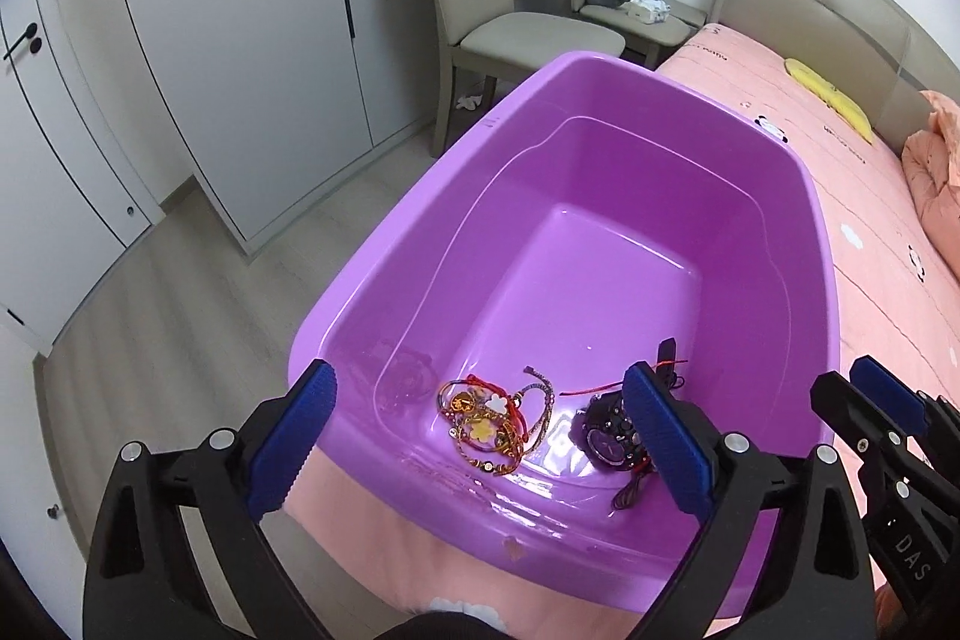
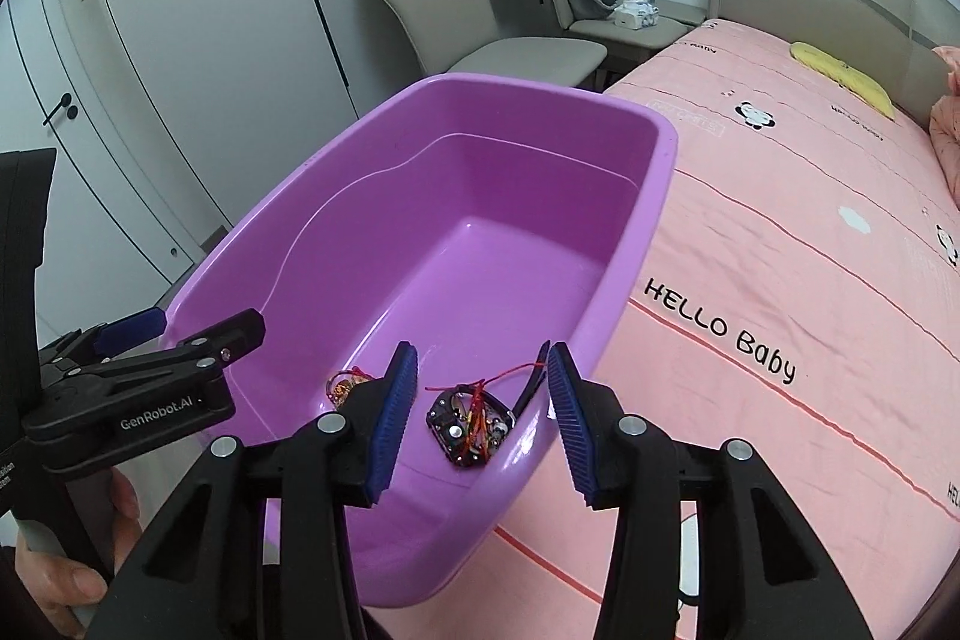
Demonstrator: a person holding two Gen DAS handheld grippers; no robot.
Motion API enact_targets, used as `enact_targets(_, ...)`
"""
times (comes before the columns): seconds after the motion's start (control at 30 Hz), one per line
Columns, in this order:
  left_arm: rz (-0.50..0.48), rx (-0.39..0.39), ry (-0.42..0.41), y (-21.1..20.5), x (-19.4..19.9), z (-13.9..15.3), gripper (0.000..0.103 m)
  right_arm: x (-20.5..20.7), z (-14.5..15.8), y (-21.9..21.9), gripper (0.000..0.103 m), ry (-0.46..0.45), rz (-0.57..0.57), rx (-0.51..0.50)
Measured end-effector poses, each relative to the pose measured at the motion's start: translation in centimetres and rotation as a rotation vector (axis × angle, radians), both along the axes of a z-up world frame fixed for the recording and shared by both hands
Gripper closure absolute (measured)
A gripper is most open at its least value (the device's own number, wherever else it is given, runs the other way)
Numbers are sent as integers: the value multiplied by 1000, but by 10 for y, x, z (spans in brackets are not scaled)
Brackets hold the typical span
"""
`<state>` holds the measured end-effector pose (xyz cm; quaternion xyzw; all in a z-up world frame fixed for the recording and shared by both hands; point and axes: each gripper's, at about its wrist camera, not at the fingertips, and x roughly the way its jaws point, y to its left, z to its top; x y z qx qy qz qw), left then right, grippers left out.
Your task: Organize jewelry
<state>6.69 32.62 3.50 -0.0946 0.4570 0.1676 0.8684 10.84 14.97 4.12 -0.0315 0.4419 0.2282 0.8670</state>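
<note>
A glossy purple plastic tub (image 1: 600, 172) sits on a bed with a pink printed sheet (image 2: 780, 232), at the bed's near left edge. In the tub's near end lie two clusters of jewelry. A tangle of gold and red braided bracelets with small white and yellow flower charms (image 1: 492, 424) rests toward the near left corner of the tub floor. A black wristwatch with a round dark face (image 1: 606, 436), wrapped in thin red cord, lies just beside it toward the near right corner.

The left gripper (image 1: 480, 454) hovers over the tub's near rim, its blue-padded jaws spread wide and holding nothing. The right gripper (image 2: 480, 418) hangs above the watch, jaws likewise parted and empty, framing the watch without touching it.
</note>
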Motion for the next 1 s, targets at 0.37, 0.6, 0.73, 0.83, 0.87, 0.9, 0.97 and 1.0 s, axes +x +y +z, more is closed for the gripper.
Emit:
enact_targets(0.37,12,35,5,-12,-10,14,6,-16,5,-11,53,-5,-14,-2)
enact_targets(0.6,7,39,2,-17,-14,20,6,-19,8,-17,53,-2,-32,2)
enact_targets(0.73,11,43,-4,-18,-17,23,6,-21,10,-20,53,-3,-40,4)
enact_targets(0.83,11,42,-4,-19,-18,25,6,-23,11,-20,53,-10,-41,-1)
enact_targets(0.87,11,42,-4,-19,-18,25,6,-24,12,-20,53,-12,-41,-1)
enact_targets(0.9,13,42,-4,-19,-19,26,6,-25,12,-20,53,-12,-41,0)
enact_targets(0.97,15,40,-5,-18,-20,27,6,-25,12,-21,53,-12,-40,0)
enact_targets(1.0,16,41,-5,-18,-20,27,6,-25,12,-20,53,-13,-41,0)
